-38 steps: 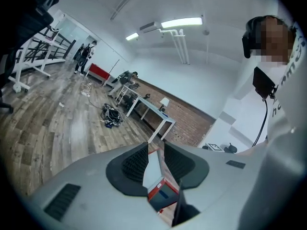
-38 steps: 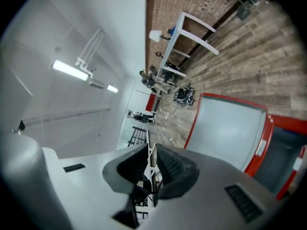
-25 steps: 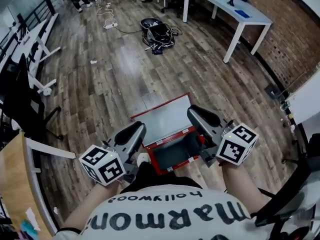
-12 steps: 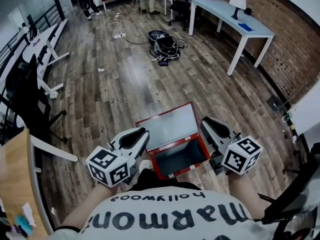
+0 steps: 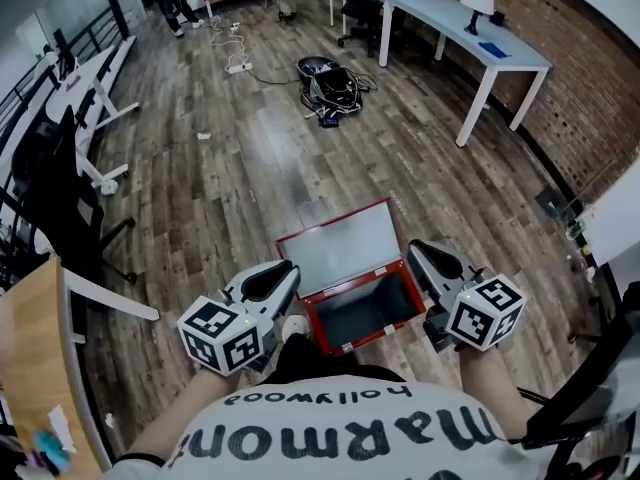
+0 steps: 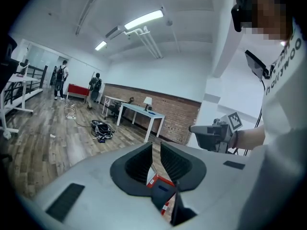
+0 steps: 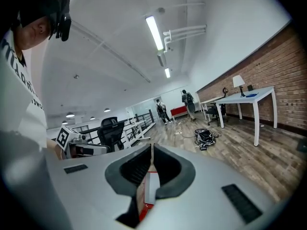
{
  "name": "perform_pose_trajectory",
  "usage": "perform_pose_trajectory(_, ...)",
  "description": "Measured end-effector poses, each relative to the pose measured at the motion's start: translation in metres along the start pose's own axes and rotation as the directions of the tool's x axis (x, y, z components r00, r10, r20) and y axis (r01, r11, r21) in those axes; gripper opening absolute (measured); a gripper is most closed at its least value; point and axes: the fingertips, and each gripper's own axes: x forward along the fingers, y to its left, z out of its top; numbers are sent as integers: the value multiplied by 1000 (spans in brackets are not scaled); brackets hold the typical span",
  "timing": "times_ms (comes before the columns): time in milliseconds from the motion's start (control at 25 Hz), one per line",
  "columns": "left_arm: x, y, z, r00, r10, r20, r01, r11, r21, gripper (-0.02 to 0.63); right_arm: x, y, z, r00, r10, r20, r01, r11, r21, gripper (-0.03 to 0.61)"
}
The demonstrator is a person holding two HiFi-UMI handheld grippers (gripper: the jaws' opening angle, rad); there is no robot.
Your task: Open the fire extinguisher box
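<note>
Red fire extinguisher box (image 5: 365, 310) sits on the wood floor (image 5: 250, 168) between the two tools, with its lid (image 5: 340, 248) tipped back and open. The left tool (image 5: 282, 272) has its jaws a little apart and holds nothing, and the right tool (image 5: 414, 252) has just been closing its jaws on nothing. A bump from either tool could knock the lid so it slams shut

light: bright, even, indoor | source: ceiling tube lights (image 6: 144, 19) overhead | glare: pale sheen on wood floor (image 5: 272, 158) | shadows: soft, faint | distortion: strong fisheye bend, dark vignette round both gripper views | focus: left gripper (image 6: 156, 150) and right gripper (image 7: 152, 150) soft up close, room behind sharper
</note>
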Motion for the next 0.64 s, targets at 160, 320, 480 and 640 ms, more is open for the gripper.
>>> perform_pose_trajectory(160,-1,0,4,1000,-5,10,6,1000,-9,57,4,5,0,1000,15,-5,-15,1000,-8,25)
perform_pose_trajectory(320,-4,5,8,1000,0,23,1,1000,-14,57,11,12,0,999,28,-15,-29,999,-20,25)
perform_pose_trajectory(480,-4,7,11,999,-2,32,2,1000,-22,57,15,13,-1,999,31,-21,-32,999,-19,25)
perform_pose_trajectory(640,-2,5,10,1000,-7,27,7,1000,-17,57,15,12,-1,999,27,-28,-27,1000,-10,25)
